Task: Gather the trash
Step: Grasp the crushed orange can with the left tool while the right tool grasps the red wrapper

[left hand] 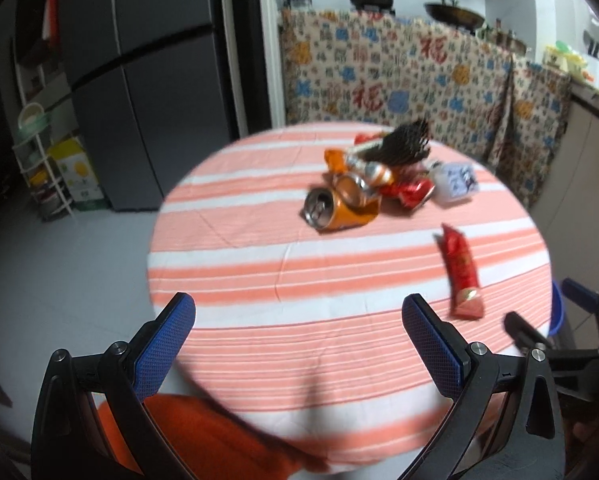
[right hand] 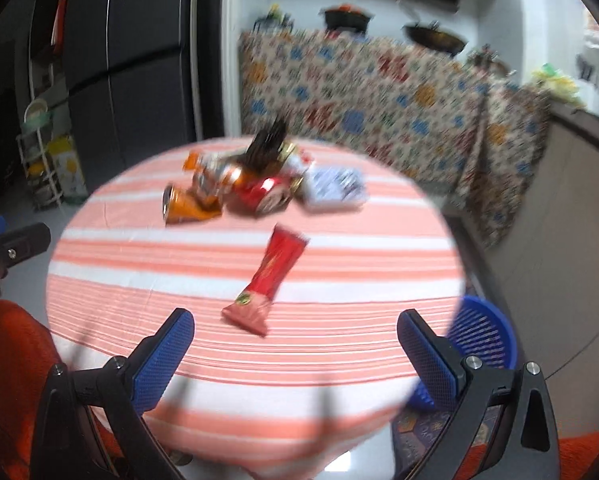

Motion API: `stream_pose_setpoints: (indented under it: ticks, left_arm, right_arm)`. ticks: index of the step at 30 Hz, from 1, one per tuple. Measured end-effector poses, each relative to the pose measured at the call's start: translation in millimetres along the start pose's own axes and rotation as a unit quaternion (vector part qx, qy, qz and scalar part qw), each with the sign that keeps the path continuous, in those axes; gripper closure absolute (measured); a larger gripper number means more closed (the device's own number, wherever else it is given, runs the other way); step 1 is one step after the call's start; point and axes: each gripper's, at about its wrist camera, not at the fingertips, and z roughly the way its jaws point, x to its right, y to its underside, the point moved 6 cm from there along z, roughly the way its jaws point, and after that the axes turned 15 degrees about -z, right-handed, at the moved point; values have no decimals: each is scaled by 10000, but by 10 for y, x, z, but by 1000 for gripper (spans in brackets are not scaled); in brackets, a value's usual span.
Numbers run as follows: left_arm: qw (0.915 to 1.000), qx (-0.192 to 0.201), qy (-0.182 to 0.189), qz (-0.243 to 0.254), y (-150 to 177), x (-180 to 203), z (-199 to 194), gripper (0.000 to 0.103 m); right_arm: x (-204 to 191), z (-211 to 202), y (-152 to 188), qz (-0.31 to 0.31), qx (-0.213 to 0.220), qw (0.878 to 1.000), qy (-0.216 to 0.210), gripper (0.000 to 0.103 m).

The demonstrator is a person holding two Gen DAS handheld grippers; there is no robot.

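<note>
A pile of trash lies at the far middle of a round striped table [left hand: 259,264] [right hand: 139,272]: a crushed orange can [left hand: 339,208] [right hand: 191,206], a crumpled red wrapper [left hand: 409,192] [right hand: 265,196], a white packet [left hand: 457,184] [right hand: 335,190] and a dark wrapper [left hand: 403,144] [right hand: 267,144]. A long red wrapper [left hand: 461,276] [right hand: 269,284] lies alone nearer me. My left gripper [left hand: 299,320] is open and empty over the near table edge. My right gripper [right hand: 295,334] is open and empty, just short of the long red wrapper.
A blue mesh basket [right hand: 479,340] [left hand: 557,312] stands beside the table on the right. An orange cushion [left hand: 203,436] [right hand: 11,364] sits below the near edge. A dark fridge [left hand: 151,80] stands at the left, a cloth-draped counter [left hand: 399,72] behind the table.
</note>
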Motion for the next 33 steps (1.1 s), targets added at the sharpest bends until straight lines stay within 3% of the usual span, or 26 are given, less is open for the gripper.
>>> stream_pose_setpoints:
  ticks: [6,14,17,20,26,33]
  left_arm:
    - [9974,-672,259,39,-52,71,537,0]
    - [9911,-1298,6,308,-69,189,1334,1]
    - [9888,-1428,50,443,-76,192,1552,1]
    - [9877,-1461,18,563,-117,174,1745,0]
    - [9890,-1204,442,741,-349,157,1995,0]
    - [9804,-1196,877,1300,-555,464,2297,1]
  right_arm:
    - [-196,690,-20,-51,-573,9978,-341,0]
    - [-113,1105,25,-48,-1103,9925,-533,0]
    - [27,1140,39,-36,-1084,9927,-527,0]
    - [194,1206,37,-11,-1095,9927,-502,0]
    - [363,1360,-32,-380,-973,9915,-772,0]
    - [339,1416,-95,-834,-759,9868,-1162,0]
